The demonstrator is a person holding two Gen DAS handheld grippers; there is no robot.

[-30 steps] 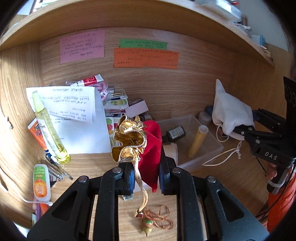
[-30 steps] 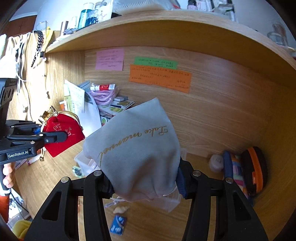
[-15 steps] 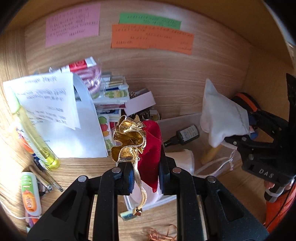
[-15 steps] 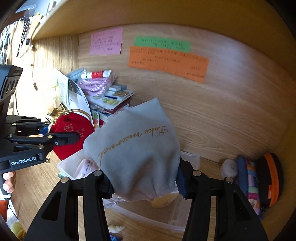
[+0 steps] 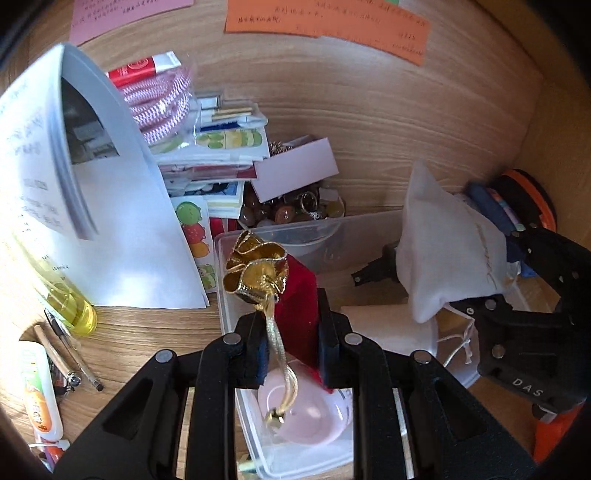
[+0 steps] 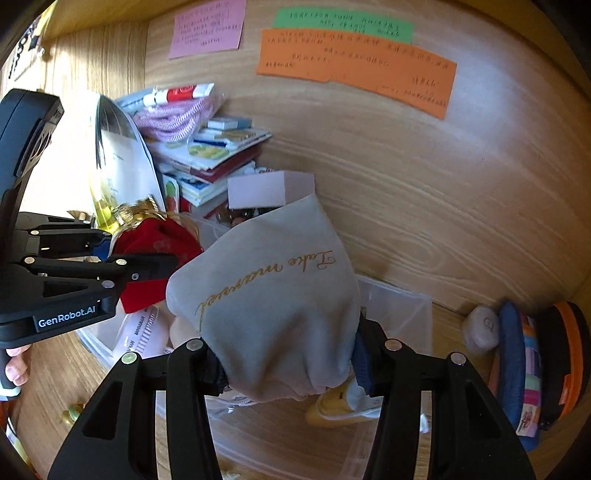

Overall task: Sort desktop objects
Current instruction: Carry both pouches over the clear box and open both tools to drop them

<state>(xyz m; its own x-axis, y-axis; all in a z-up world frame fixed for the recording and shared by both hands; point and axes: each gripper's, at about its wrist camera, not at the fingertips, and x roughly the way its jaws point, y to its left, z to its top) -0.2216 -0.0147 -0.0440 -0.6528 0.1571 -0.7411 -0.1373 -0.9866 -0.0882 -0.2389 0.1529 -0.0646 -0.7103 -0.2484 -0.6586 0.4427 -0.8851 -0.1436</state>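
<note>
Both grippers are clamped on pouches above the clear bin (image 5: 334, 236). Left gripper (image 5: 291, 354) pinches the red pouch (image 5: 299, 295) between nearly closed fingers; right gripper (image 6: 288, 365) squeezes the grey pouch (image 6: 273, 295) at its lower end.

Underneath is a wood-grain desk (image 5: 122, 332) closed by a wood back panel (image 6: 424, 184), which carries a pink note (image 6: 207, 27), a green note (image 6: 343, 26) and an orange note (image 6: 354, 70). At 10 o'clock in the left view, curled papers (image 5: 122, 236) lean by a stack of booklets (image 5: 221, 155); a yellow tube (image 5: 70, 306) lies at 9 o'clock.

Much of the bin's contents is hidden by pouches and fingers; a pink rounded item (image 5: 306, 413) shows at 6 o'clock, its kind unclear. Handwriting on the notes is too small to read. An orange-rimmed case (image 6: 565, 350) at 3 o'clock is partly cut off.

Red pouch stands upright, long axis toward 12, its gold ruffled neck (image 5: 258, 269) on top and gold cord (image 5: 280, 362) hanging to 6. Grey pouch also rises toward 12, its gold script running diagonally from 7 to 1.
</note>
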